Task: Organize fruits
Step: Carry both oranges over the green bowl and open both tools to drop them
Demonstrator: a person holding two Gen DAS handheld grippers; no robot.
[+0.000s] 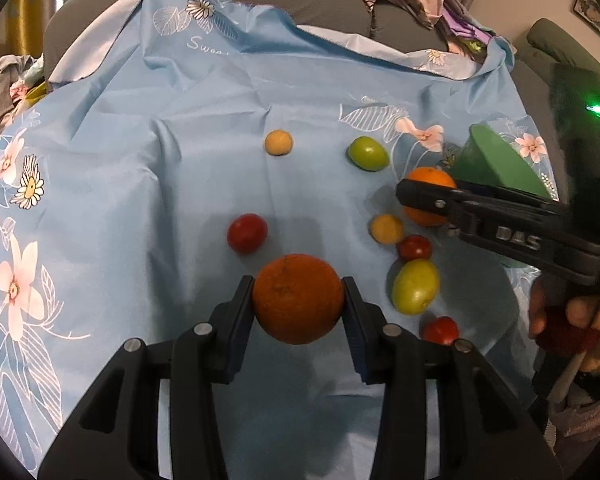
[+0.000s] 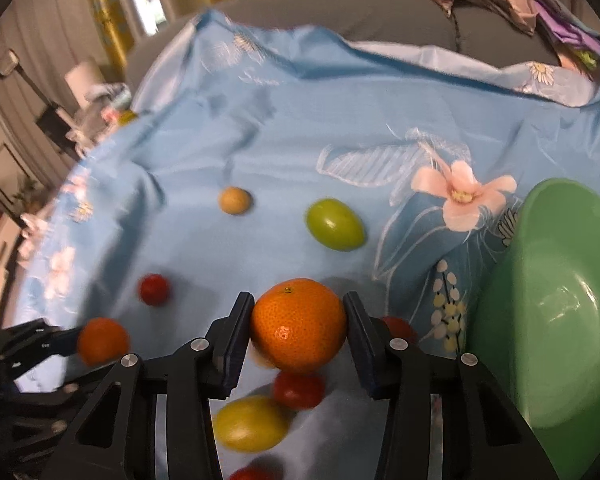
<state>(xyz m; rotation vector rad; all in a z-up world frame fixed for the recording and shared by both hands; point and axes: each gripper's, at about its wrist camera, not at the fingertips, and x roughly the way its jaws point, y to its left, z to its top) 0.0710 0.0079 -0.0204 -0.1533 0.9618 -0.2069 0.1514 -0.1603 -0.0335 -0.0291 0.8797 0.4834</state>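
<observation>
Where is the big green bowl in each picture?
Left wrist view: the green bowl is at the right edge, tilted, just behind the right gripper and its orange.
Right wrist view: the green bowl fills the right side, its hollow facing the camera.
Shared landmark: the pink flower printed on the blue cloth, just left of the bowl.

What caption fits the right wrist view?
Right gripper clamps a round orange tangerine beside a green plastic bowl on floral blue cloth.

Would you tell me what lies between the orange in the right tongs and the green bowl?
Only bare floral cloth separates that orange from the green bowl, per the right wrist view.
</observation>
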